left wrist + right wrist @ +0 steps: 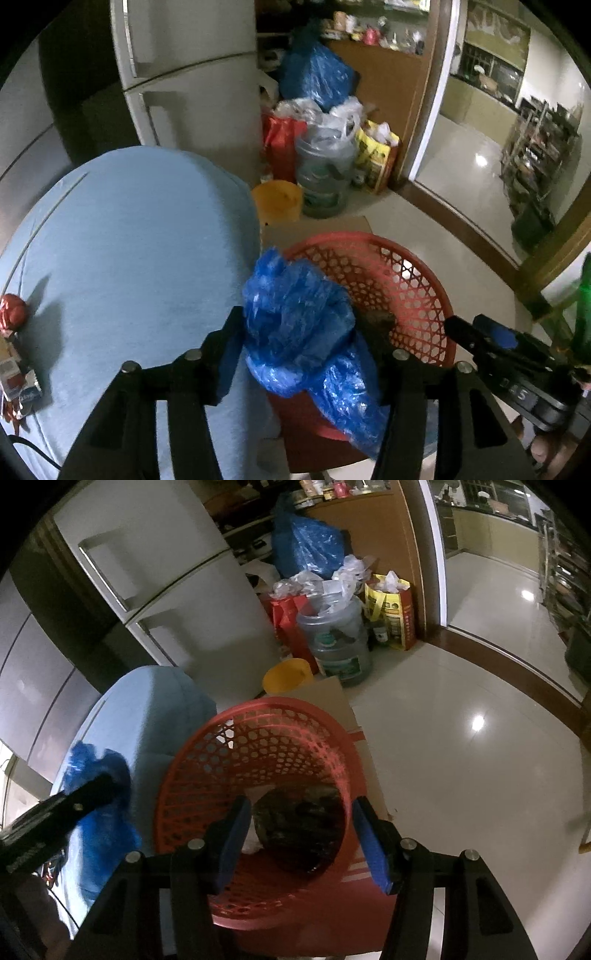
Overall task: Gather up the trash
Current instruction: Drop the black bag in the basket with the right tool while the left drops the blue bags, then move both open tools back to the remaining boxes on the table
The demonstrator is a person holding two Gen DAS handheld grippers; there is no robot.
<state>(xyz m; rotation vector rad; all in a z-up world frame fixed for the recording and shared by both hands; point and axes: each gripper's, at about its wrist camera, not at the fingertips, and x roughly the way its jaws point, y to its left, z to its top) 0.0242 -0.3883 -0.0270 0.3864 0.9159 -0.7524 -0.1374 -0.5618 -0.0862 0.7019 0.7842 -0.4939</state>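
The left gripper (306, 354) has its jaws set around a crumpled blue plastic bag (303, 325), the bag filling the gap between the 2 fingers; the near pad presses into the plastic at 9 o'clock, while the far pad is hidden behind the bag, so a full clamp cannot be confirmed, though the bag hangs there off the table. The right gripper (301, 834) stands released, its 2 blue pads (233, 843) apart with nothing between them, poised over the mouth of a red mesh basket (207, 775).

In the left wrist view the bag sits at centre frame, its lower folds trailing toward 5 o'clock over the basket's near rim (424, 295). A table under a light blue cloth (129, 258) fills the frame from 9 to 7 o'clock, touching or just beside the basket. A red foil wrapper (13, 310) and a small carton (14, 373) lie on the cloth at 9 o'clock.

In the right wrist view dark crumpled trash (299, 827) lies at the bottom of the basket. A cardboard box (332, 698) rises behind the basket at 1 o'clock. At 12 o'clock stand a yellow bucket (288, 675), a large water jug (340, 642) stuffed with clear plastic, a big blue sack (306, 542) and a white refrigerator (192, 602).
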